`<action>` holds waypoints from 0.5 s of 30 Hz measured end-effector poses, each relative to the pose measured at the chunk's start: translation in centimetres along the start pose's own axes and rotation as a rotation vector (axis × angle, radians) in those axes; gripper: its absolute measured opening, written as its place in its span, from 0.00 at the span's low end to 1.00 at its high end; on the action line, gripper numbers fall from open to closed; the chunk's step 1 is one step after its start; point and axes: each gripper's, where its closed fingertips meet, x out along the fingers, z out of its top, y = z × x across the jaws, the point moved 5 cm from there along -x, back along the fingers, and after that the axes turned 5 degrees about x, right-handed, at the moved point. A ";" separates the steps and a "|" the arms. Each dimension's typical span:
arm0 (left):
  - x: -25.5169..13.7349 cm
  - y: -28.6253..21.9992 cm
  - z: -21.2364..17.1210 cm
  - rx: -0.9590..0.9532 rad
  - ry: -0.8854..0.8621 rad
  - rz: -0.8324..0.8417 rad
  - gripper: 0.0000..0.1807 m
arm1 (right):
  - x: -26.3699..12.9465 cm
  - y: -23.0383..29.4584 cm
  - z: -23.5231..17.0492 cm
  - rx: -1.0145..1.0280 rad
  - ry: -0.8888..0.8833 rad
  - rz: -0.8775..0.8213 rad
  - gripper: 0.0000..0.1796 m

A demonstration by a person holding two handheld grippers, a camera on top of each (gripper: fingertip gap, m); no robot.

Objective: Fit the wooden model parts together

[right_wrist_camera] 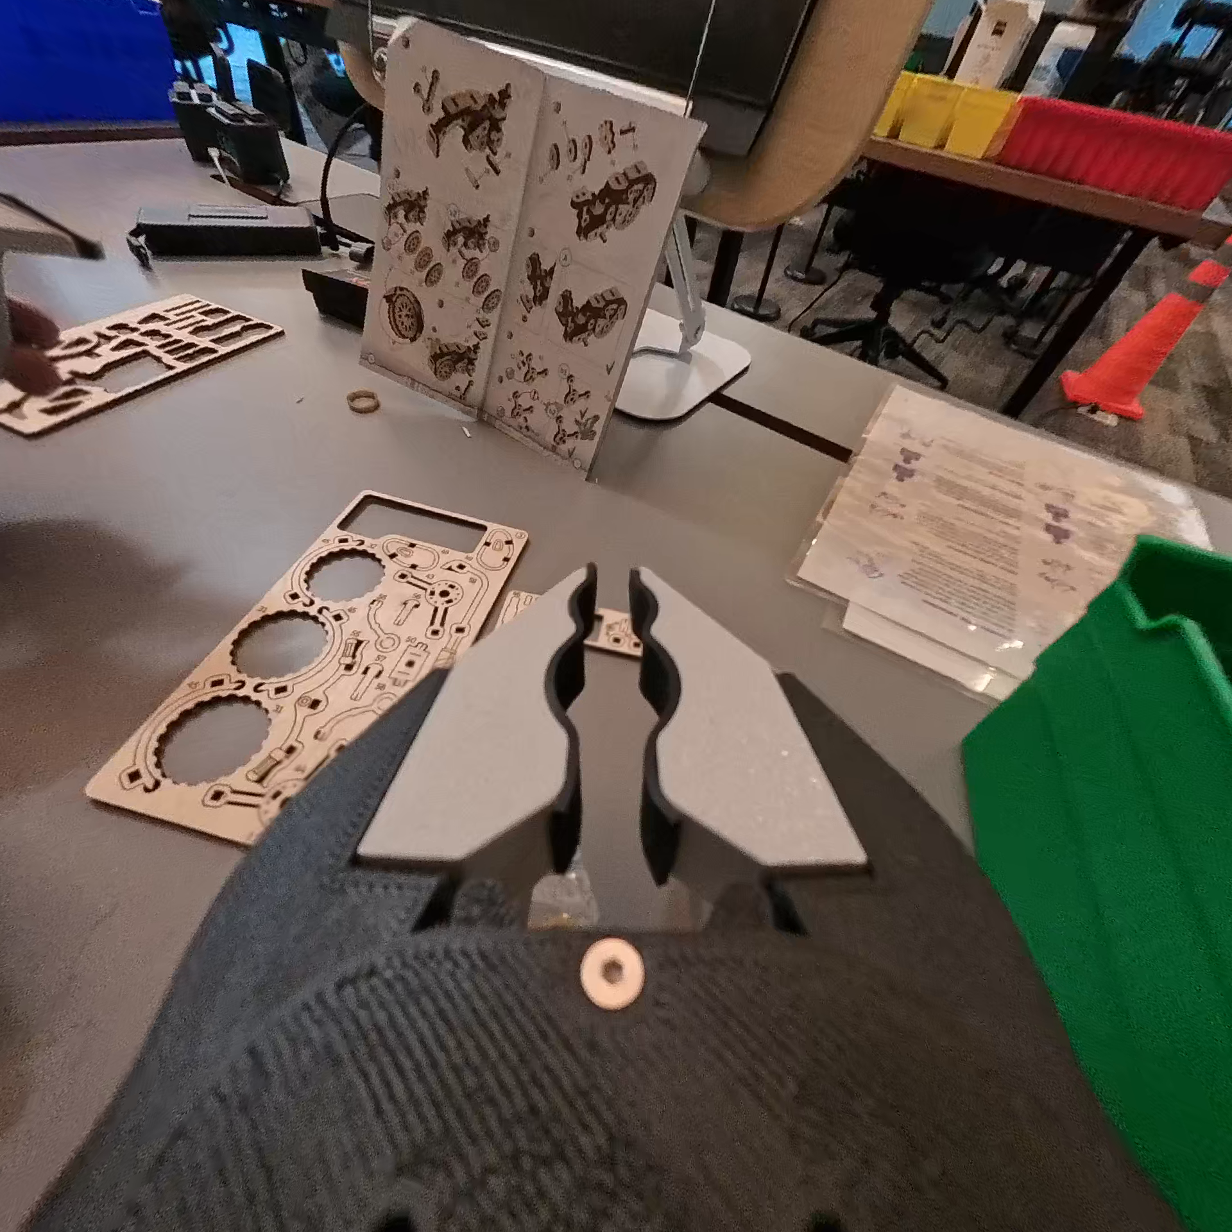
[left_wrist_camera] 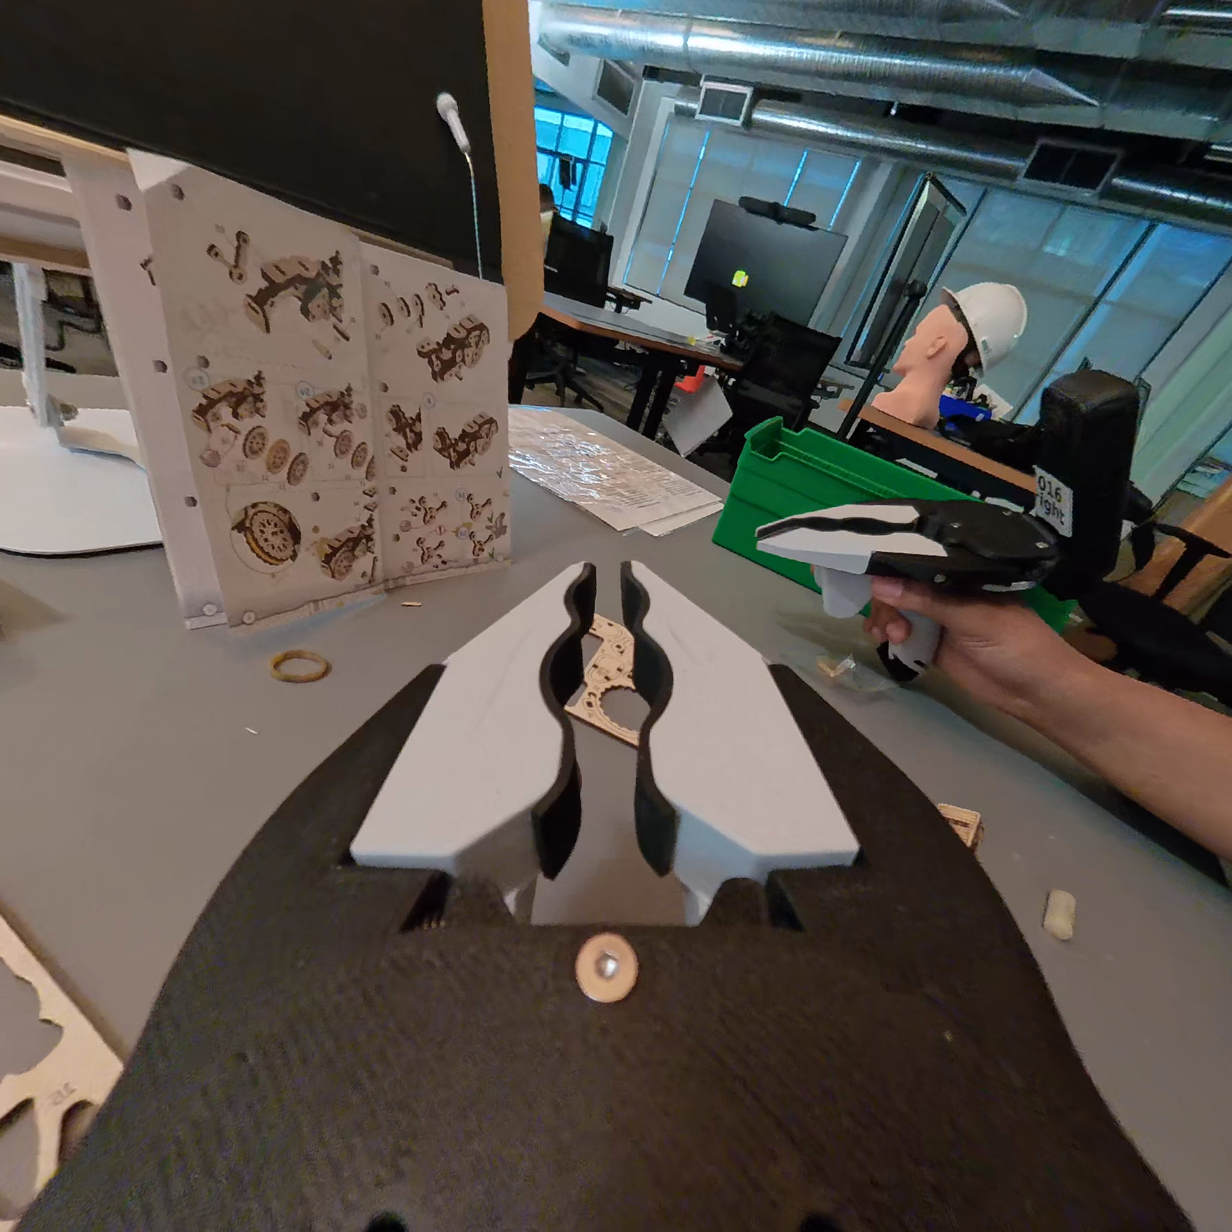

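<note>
A wooden parts sheet (right_wrist_camera: 300, 667) with three round cutouts lies flat on the grey table (right_wrist_camera: 200, 467), left of my right gripper (right_wrist_camera: 611, 572). That gripper hovers above the table, its fingers a narrow gap apart and empty. A small wooden piece (right_wrist_camera: 613, 637) shows on the table through the gap. My left gripper (left_wrist_camera: 607, 567) is also narrowly open and empty, and hovers over a wooden sheet (left_wrist_camera: 603, 667) seen between its pads. A hand holds the right gripper (left_wrist_camera: 767, 537) off to its right. A wooden ring (left_wrist_camera: 300, 665) lies on the table; it also shows in the right wrist view (right_wrist_camera: 363, 402).
An instruction booklet (right_wrist_camera: 520, 267) stands upright at the back. A green bin (right_wrist_camera: 1100, 767) is at the right, with laminated papers (right_wrist_camera: 967, 533) behind it. Another wooden sheet (right_wrist_camera: 133, 353) lies far left. A small wooden part (left_wrist_camera: 960, 823) and a white peg (left_wrist_camera: 1059, 913) lie near the left gripper. Across from one pair of fingers to the other is roughly 20 cm. My right gripper is the nearer one to the small wooden piece (right_wrist_camera: 613, 637): about 8 cm, against 20 cm.
</note>
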 end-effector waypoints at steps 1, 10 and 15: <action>0.1 -0.2 -0.1 -0.001 0.007 -0.007 0.03 | 0.2 0.1 -0.2 0.024 0.013 0.004 0.04; 0.6 -2.2 -0.5 -0.011 0.024 -0.044 0.04 | 0.1 0.0 -0.7 0.108 0.047 -0.011 0.05; 0.7 -2.1 -0.7 -0.029 0.023 -0.028 0.04 | 0.3 0.3 -0.4 0.093 0.034 0.001 0.05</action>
